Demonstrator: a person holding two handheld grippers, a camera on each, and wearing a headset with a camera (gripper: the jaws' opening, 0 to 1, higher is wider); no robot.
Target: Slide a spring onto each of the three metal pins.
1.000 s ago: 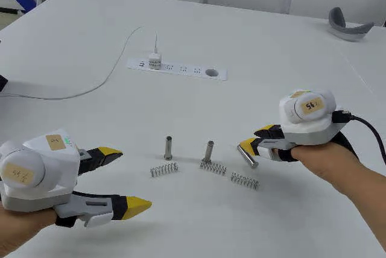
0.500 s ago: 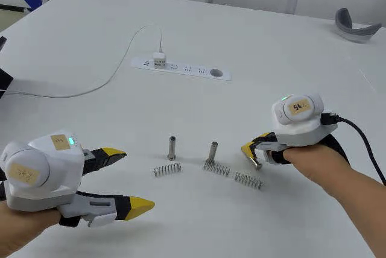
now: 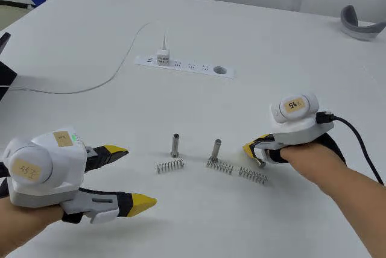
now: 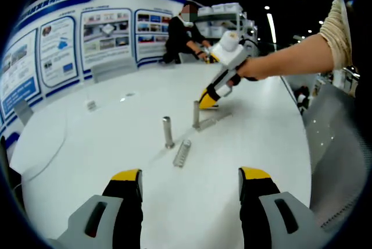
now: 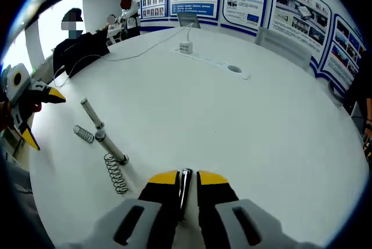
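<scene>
Left claw [image 3: 137, 175] yellow-tipped; pin [image 3: 175, 144] silver; table [image 3: 271, 47] white.

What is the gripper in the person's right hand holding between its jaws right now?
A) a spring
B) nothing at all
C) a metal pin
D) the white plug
C: in the right gripper view, the right gripper has its yellow-tipped jaws closed on a shiny metal pin, while the springs all lie loose on the table.
</scene>
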